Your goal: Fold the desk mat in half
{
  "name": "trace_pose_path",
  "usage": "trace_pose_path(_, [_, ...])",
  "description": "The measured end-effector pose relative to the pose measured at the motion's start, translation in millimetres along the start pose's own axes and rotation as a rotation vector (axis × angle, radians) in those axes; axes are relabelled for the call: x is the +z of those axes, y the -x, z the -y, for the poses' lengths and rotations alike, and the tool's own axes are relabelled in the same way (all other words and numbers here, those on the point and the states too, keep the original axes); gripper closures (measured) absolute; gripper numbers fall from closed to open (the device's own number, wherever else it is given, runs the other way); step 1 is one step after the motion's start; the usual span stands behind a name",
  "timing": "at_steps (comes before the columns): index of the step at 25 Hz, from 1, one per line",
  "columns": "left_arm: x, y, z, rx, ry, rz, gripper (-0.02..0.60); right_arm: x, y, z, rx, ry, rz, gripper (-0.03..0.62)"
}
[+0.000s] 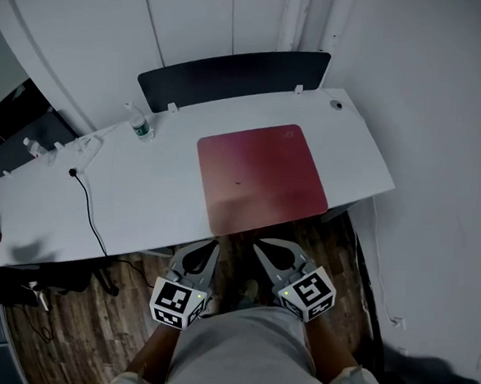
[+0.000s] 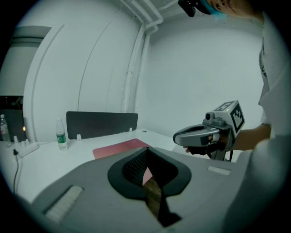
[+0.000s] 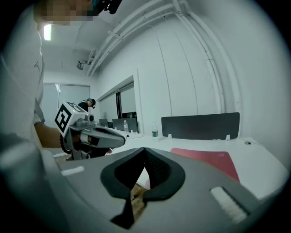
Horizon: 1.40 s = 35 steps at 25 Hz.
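The red desk mat (image 1: 262, 176) lies flat and unfolded on the white desk (image 1: 141, 197), its near edge at the desk's front edge. Both grippers hang in front of the desk over the floor, short of the mat's near edge and apart from it. My left gripper (image 1: 211, 243) is shut with nothing in it, its tips pointing at the mat's near left corner. My right gripper (image 1: 258, 246) is also shut and empty, below the mat's near edge. The left gripper view shows the mat (image 2: 120, 148) ahead and the right gripper (image 2: 176, 136) beside it. The right gripper view shows the mat (image 3: 204, 157) too.
A water bottle (image 1: 141, 125) stands at the desk's back left, near a power strip (image 1: 59, 150) with a black cable (image 1: 87, 205) trailing forward. A dark partition panel (image 1: 232, 76) runs along the back edge. White walls close in at the back and right.
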<state>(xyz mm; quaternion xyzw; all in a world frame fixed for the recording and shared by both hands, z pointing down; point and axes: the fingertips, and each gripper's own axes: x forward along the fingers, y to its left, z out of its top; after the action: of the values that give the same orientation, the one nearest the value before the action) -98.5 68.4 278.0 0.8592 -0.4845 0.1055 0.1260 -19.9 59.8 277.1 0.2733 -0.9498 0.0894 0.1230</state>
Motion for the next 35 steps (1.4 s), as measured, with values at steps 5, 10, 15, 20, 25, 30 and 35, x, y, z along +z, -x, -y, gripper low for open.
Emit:
trace_pose_path(5, [10.0,-19.0,-0.1,0.023,0.016,-0.002,0.563,-2.2,-6.2,25.0,0.025,-0.009,-0.027,0.586])
trace_pose_path(10, [1.7,-22.2,-9.2,0.041,0.037,-0.036,0.563,-9.4,-16.5,31.0,0.038,-0.038,-0.032,0.586])
trace_pose_path(15, [-2.7,-23.0,-23.5,0.045,0.049,-0.05,0.563,-13.0,-25.3,33.6,0.034,-0.047,-0.051,0.586])
trace_pose_path(20, [-6.2,-26.6,-36.0,0.02,0.046,-0.073,0.563,-14.9,-34.2,35.9,0.018,-0.039,-0.067,0.586])
trace_pose_path(25, [-8.6,-30.6,-46.3,-0.001,0.041,-0.083,0.563,-18.4,-44.4,36.6,0.01,-0.031,-0.08,0.586])
trace_pose_path(30, [-17.4,-34.5,-57.4,-0.018,0.029,-0.112,0.563,-26.1,-61.1,40.4,0.008,-0.039,-0.114,0.586])
trace_pose_path(35, [-29.9,-38.2,-66.6,-0.031,0.045,-0.125,0.563,-41.5,-72.1,44.1,0.005,-0.034,-0.169,0.586])
